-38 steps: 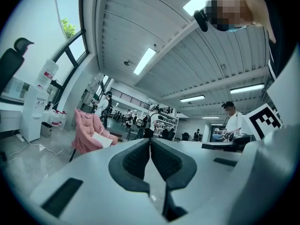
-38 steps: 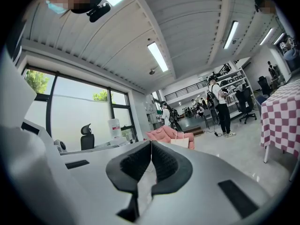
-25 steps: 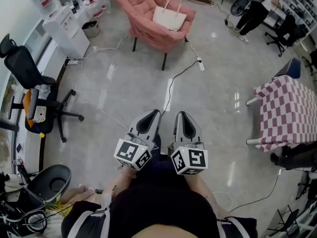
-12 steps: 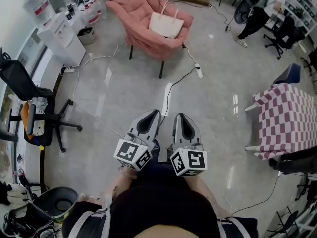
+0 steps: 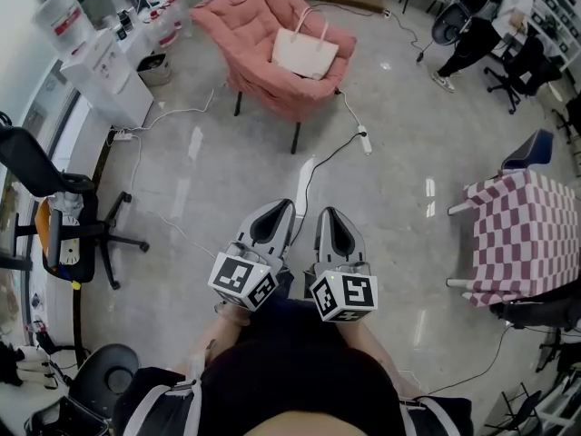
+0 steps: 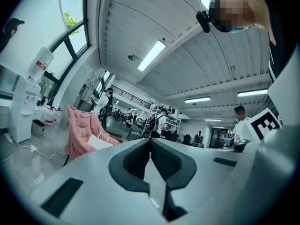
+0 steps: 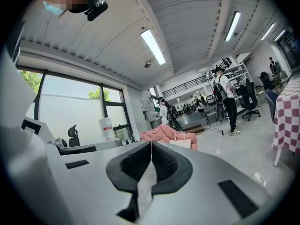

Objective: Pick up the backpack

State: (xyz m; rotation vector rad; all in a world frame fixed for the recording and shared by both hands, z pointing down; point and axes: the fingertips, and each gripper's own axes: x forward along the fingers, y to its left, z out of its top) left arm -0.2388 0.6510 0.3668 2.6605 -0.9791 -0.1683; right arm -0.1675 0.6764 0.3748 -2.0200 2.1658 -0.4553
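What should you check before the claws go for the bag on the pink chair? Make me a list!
1. Left claw empty: ok, shut on nothing.
2. Right claw empty: ok, shut on nothing.
3. Claws open to grab: not ok, both are shut.
4. Bag in sight: ok, the cream bag lies on the pink chair.
5. Bag within reach: not ok, a stretch of floor lies between claws and chair.
6. Walkway free: not ok, a power strip lies on the floor ahead.

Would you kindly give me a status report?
Left gripper and right gripper shut, empty. Cream bag on pink chair, well ahead. Power cable crosses floor between.
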